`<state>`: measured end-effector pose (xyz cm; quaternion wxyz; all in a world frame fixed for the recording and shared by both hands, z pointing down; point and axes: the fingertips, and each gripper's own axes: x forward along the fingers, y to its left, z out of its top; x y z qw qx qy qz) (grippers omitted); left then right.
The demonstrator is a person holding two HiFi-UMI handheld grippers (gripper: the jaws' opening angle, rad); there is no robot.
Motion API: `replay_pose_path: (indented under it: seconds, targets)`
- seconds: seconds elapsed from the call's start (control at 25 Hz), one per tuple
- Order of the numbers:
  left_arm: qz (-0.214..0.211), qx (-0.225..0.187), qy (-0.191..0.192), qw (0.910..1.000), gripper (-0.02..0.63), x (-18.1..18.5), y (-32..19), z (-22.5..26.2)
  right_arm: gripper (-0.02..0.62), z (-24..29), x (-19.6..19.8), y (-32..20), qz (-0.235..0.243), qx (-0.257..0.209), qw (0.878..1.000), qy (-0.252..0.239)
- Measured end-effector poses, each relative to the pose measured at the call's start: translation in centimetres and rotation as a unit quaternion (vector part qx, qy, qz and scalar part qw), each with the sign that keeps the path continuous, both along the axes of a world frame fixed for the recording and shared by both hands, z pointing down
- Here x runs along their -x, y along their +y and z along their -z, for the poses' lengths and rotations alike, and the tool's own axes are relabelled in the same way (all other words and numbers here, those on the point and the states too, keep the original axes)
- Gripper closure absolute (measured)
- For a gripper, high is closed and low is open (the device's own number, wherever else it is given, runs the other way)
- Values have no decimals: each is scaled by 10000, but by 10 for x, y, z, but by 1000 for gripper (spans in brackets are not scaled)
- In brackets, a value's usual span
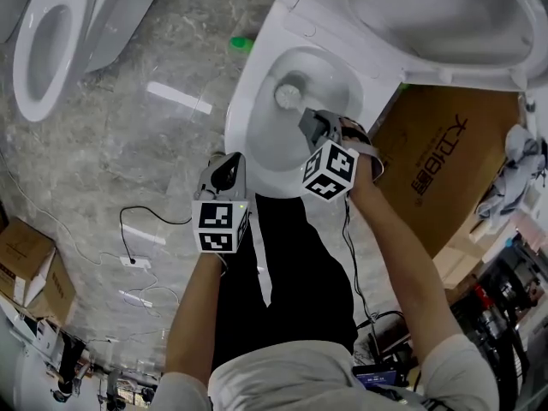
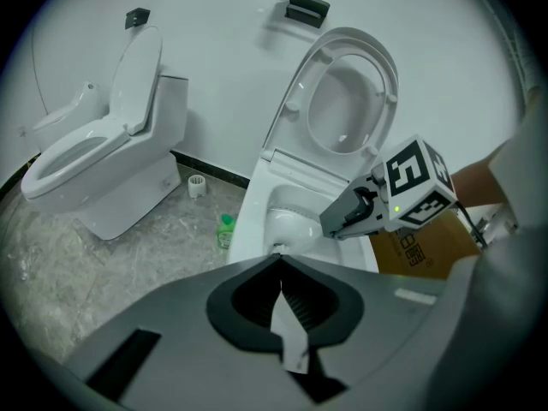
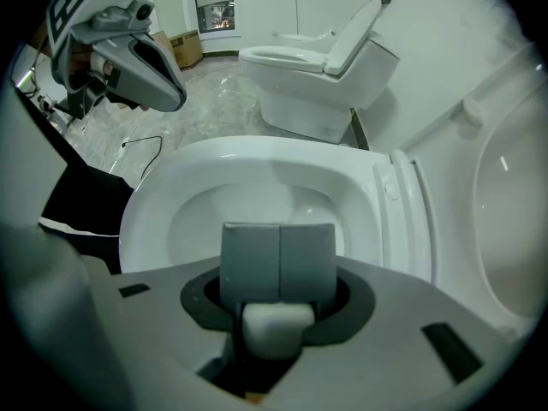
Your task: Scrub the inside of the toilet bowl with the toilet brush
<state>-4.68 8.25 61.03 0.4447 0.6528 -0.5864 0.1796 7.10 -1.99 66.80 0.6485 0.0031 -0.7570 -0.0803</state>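
Two bare arms [image 1: 195, 315] reach down, and each hand holds a gripper. On the left, the left gripper [image 2: 280, 268] hangs near the front edge of the toilet bowl [image 1: 244, 122]. Its jaws are pressed tight together with nothing in them. Over the bowl, the right gripper [image 3: 278, 259] squeezes the white handle of the toilet brush [image 1: 289, 95]. The brush's round head sits down inside the bowl.

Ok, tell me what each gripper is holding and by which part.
The right gripper is shut on the toilet brush near the top of its handle; its head sits in the bowl. The left gripper is shut and empty.
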Motion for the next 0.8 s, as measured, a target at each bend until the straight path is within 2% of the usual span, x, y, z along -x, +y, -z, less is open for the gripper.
replay_pose_path:
  seconds: [0.2,0.36,0.64,0.8]
  targets:
    - [212,56,-25,9998,597,3,-5,-1,448,0,2,-27,151,-93,9998,43]
    - [290,49,-76,9995,597,6,-11,4,448,-1,-2,-50,94,-108,9998,128]
    - [284,49,-92,9995,597,3,-19,6,448,-1,-14,-61,11,-52,9994,339]
    - [137,61,-49,9999,597,-5,-20,4,448,-1,-29,-56,7,-66,9990,443]
